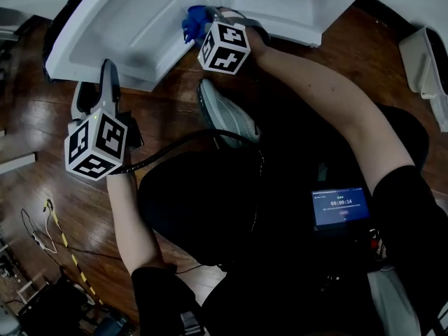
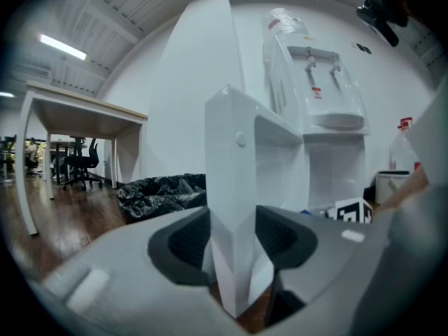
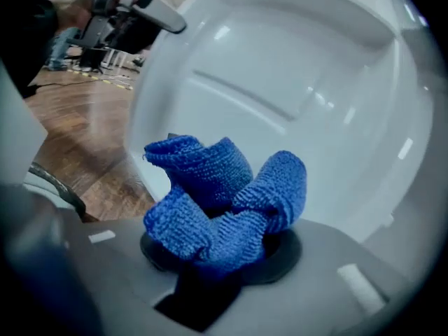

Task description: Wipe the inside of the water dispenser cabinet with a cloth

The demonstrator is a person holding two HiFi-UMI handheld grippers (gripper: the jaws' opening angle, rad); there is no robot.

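The water dispenser's (image 2: 315, 82) white cabinet door (image 1: 119, 26) stands swung open at the upper left of the head view. My left gripper (image 1: 110, 72) is shut on the door's outer edge (image 2: 231, 187), and its dark pads (image 2: 185, 247) press both faces of the panel. A bunched blue cloth (image 3: 224, 194) sits in my right gripper (image 3: 224, 247), which is shut on it. That gripper (image 1: 210, 28) holds the cloth (image 1: 192, 19) against the door's moulded inner face (image 3: 280, 82), near the hinge side and the cabinet opening (image 1: 273, 5).
A shoe (image 1: 227, 114) rests on the wooden floor (image 1: 42, 131) just below the door. A black bag (image 2: 161, 191) and a table (image 2: 77, 110) stand left of the dispenser. Cables (image 1: 49, 229) lie at lower left. A white unit (image 1: 427, 61) sits at right.
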